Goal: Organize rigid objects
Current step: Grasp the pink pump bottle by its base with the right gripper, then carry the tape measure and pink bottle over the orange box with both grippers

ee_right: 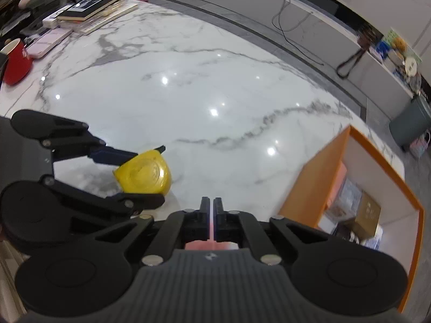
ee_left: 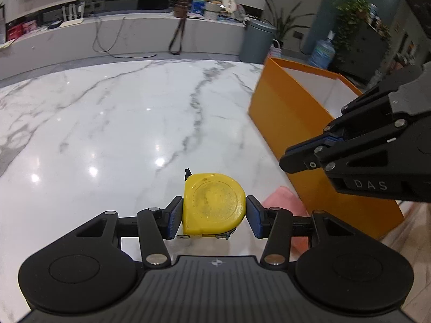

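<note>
A yellow tape measure [ee_left: 214, 210] sits between the blue pads of my left gripper [ee_left: 214, 215], which is shut on its two sides. The right wrist view shows the same tape measure [ee_right: 145, 175] held in the left gripper [ee_right: 145, 180] just over the white marble table [ee_right: 215, 80]. My right gripper [ee_right: 211, 202] is shut with nothing between its fingers. From the left wrist view, the right gripper [ee_left: 285, 161] hovers in front of the orange box [ee_left: 282, 113]. That open-topped box [ee_right: 309, 188] holds several small packages.
A pink flat thing [ee_left: 282, 202] lies on the table beside the orange box, under my right gripper. A red mug [ee_right: 16, 64] and a stack of books [ee_right: 91, 8] stand at the far left. A grey bin [ee_left: 257, 40] stands on the floor beyond the table.
</note>
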`<action>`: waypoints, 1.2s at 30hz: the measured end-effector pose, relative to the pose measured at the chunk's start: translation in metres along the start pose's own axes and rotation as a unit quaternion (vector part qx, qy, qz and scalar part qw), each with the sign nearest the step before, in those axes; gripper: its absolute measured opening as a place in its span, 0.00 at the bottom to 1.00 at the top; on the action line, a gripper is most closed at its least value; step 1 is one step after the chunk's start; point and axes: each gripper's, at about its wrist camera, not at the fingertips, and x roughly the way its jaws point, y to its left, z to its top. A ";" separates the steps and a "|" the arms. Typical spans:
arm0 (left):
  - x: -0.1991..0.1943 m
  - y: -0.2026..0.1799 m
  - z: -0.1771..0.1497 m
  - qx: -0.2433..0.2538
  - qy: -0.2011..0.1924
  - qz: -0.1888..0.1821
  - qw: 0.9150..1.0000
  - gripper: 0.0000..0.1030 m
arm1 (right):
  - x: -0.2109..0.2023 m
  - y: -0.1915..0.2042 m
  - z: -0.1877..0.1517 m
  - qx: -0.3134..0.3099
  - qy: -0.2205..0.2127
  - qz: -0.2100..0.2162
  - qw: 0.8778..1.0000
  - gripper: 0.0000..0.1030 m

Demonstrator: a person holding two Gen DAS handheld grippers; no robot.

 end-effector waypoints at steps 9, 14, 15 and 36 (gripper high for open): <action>0.001 -0.017 -0.010 0.031 0.046 0.031 0.998 0.55 | -0.001 0.022 -0.044 0.019 0.020 0.003 1.000 0.27; 0.002 -0.006 -0.009 0.007 0.046 0.061 0.997 0.55 | 0.007 0.032 -0.059 0.080 -0.005 -0.017 0.997 0.39; 0.000 -0.005 -0.008 0.004 0.044 0.063 0.997 0.55 | 0.009 0.036 -0.060 0.087 -0.014 -0.031 0.996 0.41; 0.011 0.014 -0.010 -0.027 0.065 0.080 0.994 0.55 | 0.041 0.052 -0.068 0.148 -0.105 -0.145 0.973 0.49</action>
